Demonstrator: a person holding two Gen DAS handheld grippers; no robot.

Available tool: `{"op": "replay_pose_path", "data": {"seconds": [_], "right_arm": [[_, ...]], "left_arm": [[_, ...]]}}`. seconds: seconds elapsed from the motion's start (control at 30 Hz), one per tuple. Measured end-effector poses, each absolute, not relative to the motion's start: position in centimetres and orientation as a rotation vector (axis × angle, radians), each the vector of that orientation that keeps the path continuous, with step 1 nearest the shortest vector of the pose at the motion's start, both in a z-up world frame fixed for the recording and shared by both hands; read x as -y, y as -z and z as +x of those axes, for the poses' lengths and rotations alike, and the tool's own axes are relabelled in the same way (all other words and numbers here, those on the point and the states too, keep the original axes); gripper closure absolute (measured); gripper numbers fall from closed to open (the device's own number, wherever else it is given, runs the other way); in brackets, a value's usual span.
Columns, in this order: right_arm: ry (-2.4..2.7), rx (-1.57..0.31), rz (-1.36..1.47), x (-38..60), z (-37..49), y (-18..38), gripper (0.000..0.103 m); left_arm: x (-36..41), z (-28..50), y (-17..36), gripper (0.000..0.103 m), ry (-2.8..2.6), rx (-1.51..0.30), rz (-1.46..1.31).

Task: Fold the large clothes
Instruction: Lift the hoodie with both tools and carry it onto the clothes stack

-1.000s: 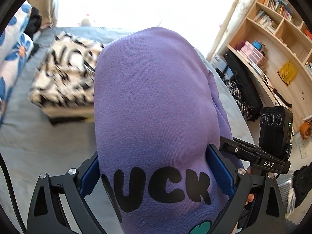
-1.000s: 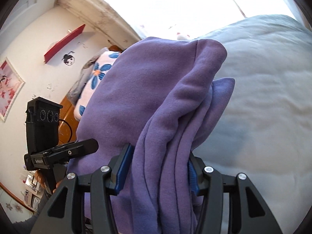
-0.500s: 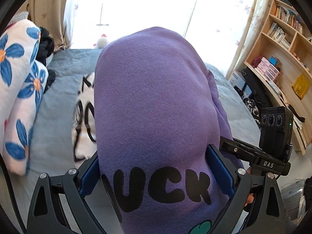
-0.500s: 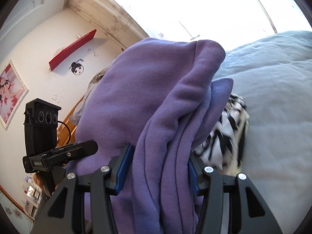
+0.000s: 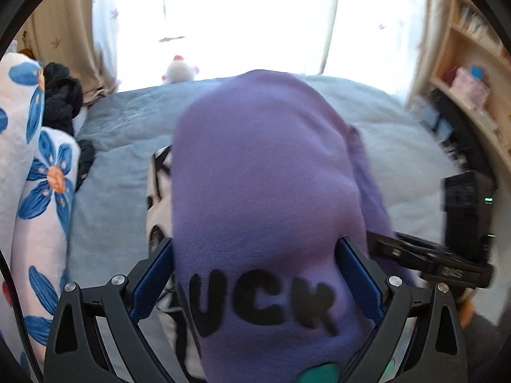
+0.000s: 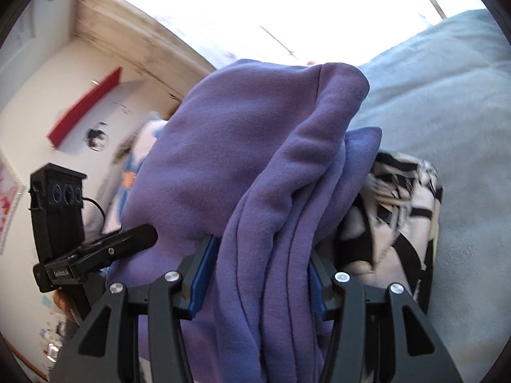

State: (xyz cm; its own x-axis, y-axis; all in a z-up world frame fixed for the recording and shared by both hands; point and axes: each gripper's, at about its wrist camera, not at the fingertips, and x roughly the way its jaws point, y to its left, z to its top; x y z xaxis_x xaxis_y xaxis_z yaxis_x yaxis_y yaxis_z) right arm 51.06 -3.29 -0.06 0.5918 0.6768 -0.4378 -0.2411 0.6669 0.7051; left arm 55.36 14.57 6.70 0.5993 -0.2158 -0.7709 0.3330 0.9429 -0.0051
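Observation:
A folded purple sweatshirt with black letters fills the middle of the left wrist view. My left gripper is shut on it, blue pads pressed against both sides. In the right wrist view the same purple sweatshirt bulges up in thick folded layers, and my right gripper is shut on its bunched edge. The bundle hangs above a folded black-and-white patterned garment lying on the grey-blue bed. The patterned garment peeks out left of the sweatshirt.
White pillows with blue flowers and a dark knitted item line the bed's left side. A small plush toy sits by the bright window. Wooden shelves stand at the right. A red wall shelf hangs on the wall.
Both grippers carried the purple sweatshirt across the bed toward the pillows; it now hangs over the patterned garment, which has come under the bundle. Neither grip has changed.

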Motion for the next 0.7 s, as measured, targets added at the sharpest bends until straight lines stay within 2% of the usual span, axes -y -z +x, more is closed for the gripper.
{"op": "replay_pose_path", "data": {"seconds": [0.1,0.17,0.27,0.47,0.53,0.7], "right_arm": [[-0.544,-0.778,0.607,3.3,51.3,2.4,0.052],[-0.527,-0.773,0.59,3.4,51.0,2.4,0.046],[-0.497,-0.771,0.507,3.1,50.3,1.3,0.042],[-0.415,-0.769,0.351,2.4,49.0,-1.2,0.041],[-0.4,-0.753,0.324,2.3,48.5,-2.4,0.041],[-0.379,-0.653,0.277,2.3,45.8,-5.0,0.041]], "left_arm": [[-15.2,56.5,-4.1,0.0,0.332,-0.866,0.085],[-15.7,56.9,-3.2,0.0,0.363,-0.884,0.026],[-15.7,56.7,-3.1,0.0,0.355,-0.874,0.045],[-14.5,54.6,-4.2,0.0,0.265,-0.833,0.104],[-14.2,54.0,-4.5,0.003,0.235,-0.811,0.137],[-13.2,51.2,-5.6,0.029,0.186,-0.756,0.207]]}}
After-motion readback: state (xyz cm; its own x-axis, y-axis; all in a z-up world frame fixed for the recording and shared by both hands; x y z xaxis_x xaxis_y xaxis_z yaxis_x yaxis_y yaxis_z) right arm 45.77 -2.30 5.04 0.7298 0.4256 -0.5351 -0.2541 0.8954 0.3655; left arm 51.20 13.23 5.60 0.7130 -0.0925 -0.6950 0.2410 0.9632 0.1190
